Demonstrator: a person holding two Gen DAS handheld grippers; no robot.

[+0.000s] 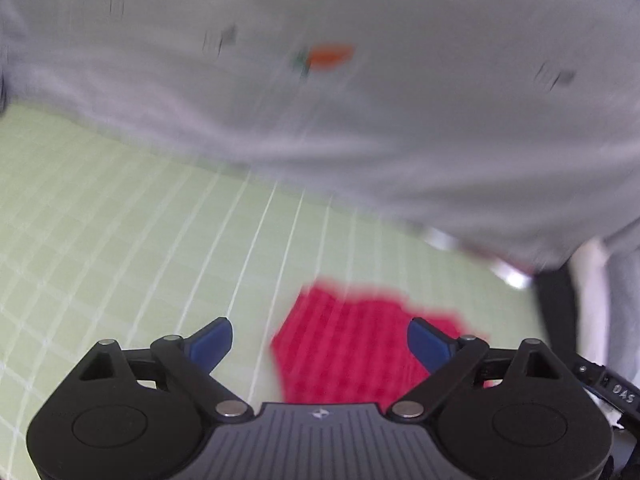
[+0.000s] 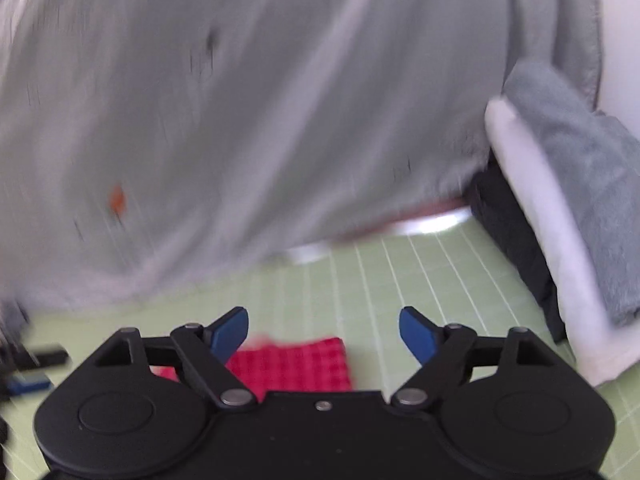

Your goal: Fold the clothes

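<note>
Left wrist view shows the left gripper [image 1: 320, 340] and right gripper [image 2: 323, 332] both wide open and empty above the green mat [image 1: 100, 220], where a red cloth [image 1: 360, 344] lies seemingly folded near its front edge, while the grey shirt [image 1: 360, 120] still looks unfolded.

I see a pale green mat [image 2: 420, 280] with a white grid of lines covering the counter. At its right edge in my right wrist view stands something white and padded [image 2: 536, 216] with a dark base [image 2: 516, 240]. Both views are blurred, and the light is soft and even.
</note>
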